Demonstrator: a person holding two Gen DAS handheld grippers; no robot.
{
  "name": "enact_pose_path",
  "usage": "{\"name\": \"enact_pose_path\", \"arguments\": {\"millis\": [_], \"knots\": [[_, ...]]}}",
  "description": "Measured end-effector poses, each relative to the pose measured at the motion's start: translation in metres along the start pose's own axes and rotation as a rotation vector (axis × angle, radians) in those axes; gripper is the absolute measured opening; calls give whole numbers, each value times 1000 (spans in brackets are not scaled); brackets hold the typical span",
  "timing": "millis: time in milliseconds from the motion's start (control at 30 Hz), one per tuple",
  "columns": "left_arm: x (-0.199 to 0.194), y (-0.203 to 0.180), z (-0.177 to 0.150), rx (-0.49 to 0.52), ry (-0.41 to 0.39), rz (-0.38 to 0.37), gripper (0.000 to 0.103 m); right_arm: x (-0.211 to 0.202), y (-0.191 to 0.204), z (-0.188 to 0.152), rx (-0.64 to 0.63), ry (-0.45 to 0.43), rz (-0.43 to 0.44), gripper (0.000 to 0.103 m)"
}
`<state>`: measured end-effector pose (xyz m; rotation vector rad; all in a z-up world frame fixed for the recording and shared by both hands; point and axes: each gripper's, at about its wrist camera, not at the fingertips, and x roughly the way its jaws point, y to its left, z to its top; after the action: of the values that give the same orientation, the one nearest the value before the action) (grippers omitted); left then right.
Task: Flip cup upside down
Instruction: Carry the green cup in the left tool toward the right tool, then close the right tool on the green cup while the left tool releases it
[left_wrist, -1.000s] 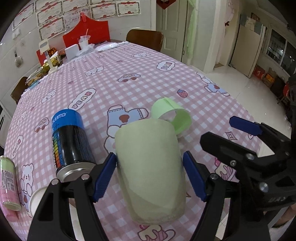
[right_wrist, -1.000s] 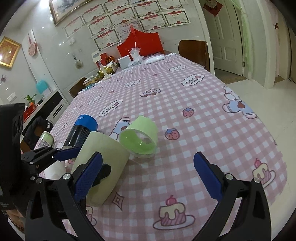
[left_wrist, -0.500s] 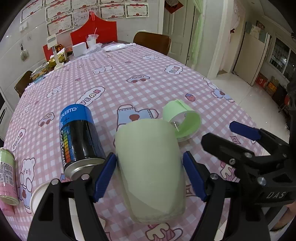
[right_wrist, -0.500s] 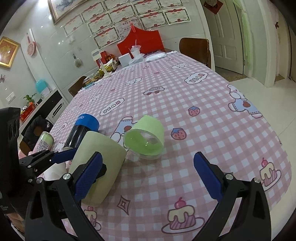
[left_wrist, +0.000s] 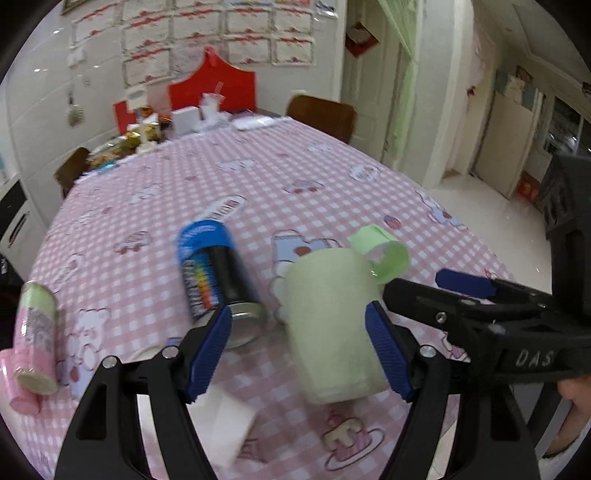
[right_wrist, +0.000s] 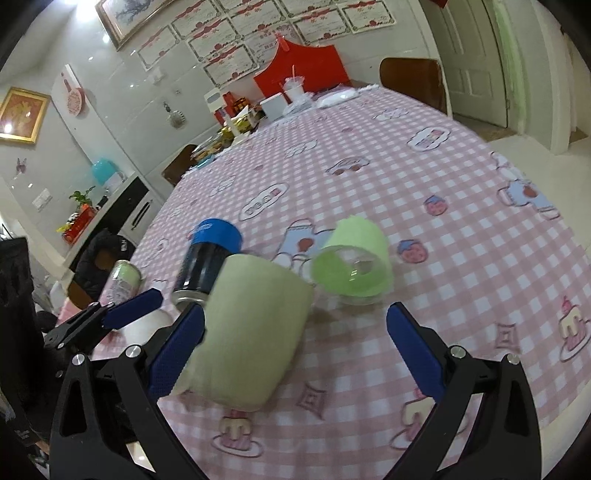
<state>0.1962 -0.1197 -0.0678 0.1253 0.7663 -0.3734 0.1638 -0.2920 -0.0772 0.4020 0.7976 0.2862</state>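
Note:
A pale green cup (left_wrist: 332, 325) stands upside down on the pink checked tablecloth, wide end down. My left gripper (left_wrist: 299, 349) is open around it: the right pad (left_wrist: 386, 354) is at its side and the left pad (left_wrist: 208, 349) stands clear of it. In the right wrist view the same cup (right_wrist: 251, 328) sits by the left finger of my right gripper (right_wrist: 295, 354), which is open and empty. A brighter green cup (right_wrist: 352, 264) lies on its side just beyond; it also shows in the left wrist view (left_wrist: 382, 253).
A blue and black can (left_wrist: 214, 277) lies to the left of the cup. A pink and green can (left_wrist: 35, 339) lies at the far left. A white paper item (left_wrist: 229, 417) lies under the left gripper. Clutter and a red board (right_wrist: 303, 70) stand at the far table end.
My left gripper has opened off the pale green cup, and its left pad now stands clear. The left view has swung up and to the left; the frame is blurred.

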Motion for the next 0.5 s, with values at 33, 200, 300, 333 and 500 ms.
{"name": "enact_pose_path", "arguments": {"millis": [33,200,300,333,500], "knots": [[-4,4,-1,-9,-10,15,74,2,2,-1,9,9,4,95],[-22,24,-10,-60,-64,42,74,6,13,-4,28,27,14,95],[-29,38,-13,-95,-88,66,74,12,15,-4,57,54,20,95],[-30,43,-15,-110,-93,67,74,15,14,-4,78,67,24,95],[-31,68,-22,-190,-100,63,74,27,12,-3,142,109,58,95]]}}
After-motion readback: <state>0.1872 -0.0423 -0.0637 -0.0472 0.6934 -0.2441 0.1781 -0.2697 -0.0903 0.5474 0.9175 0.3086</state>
